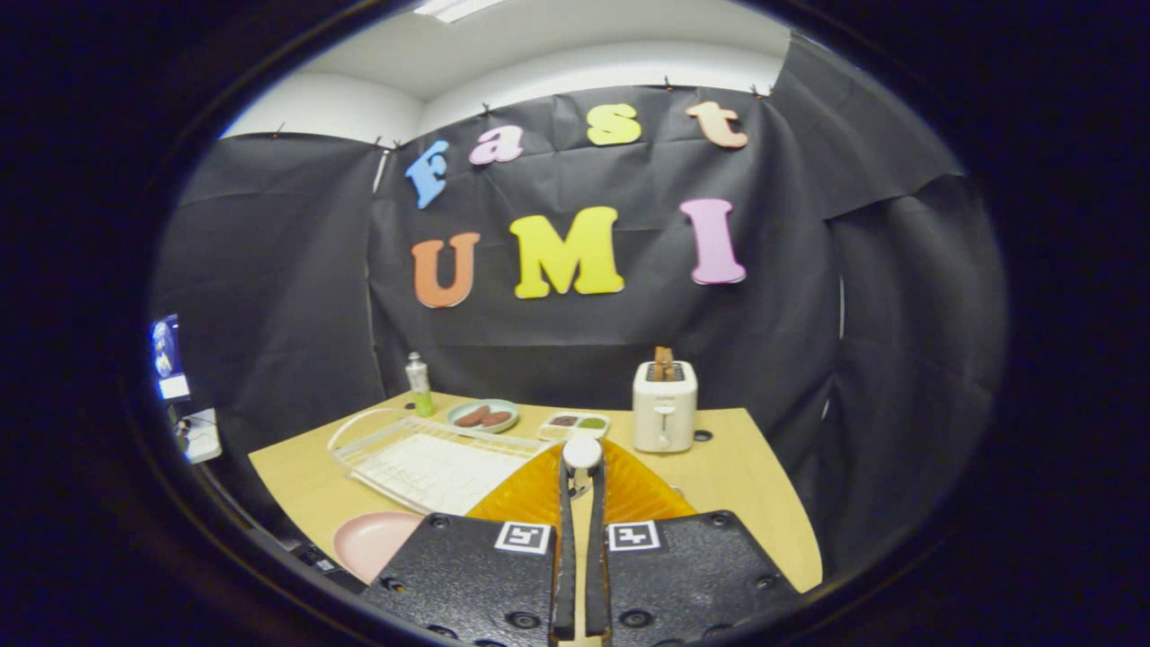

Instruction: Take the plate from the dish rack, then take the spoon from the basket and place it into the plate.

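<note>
My gripper (582, 476) is shut on a white spoon (582, 452), whose rounded end sticks up from between the fingertips. An orange ribbed basket (521, 494) lies directly under and beyond the fingers, on the wooden table (755, 485). The pink plate (370, 539) lies flat on the table, near the front edge and left of the fingers. Just beyond the plate stands the white dish rack (431, 463), with nothing standing in it. The spoon's lower part is hidden by the fingers.
A white toaster (664, 406) with toast in it stands at the back right. A pale green dish with brown sausages (482, 415), a small white sauce tray (575, 423) and a green bottle (419, 384) line the back. The table's right edge runs close by.
</note>
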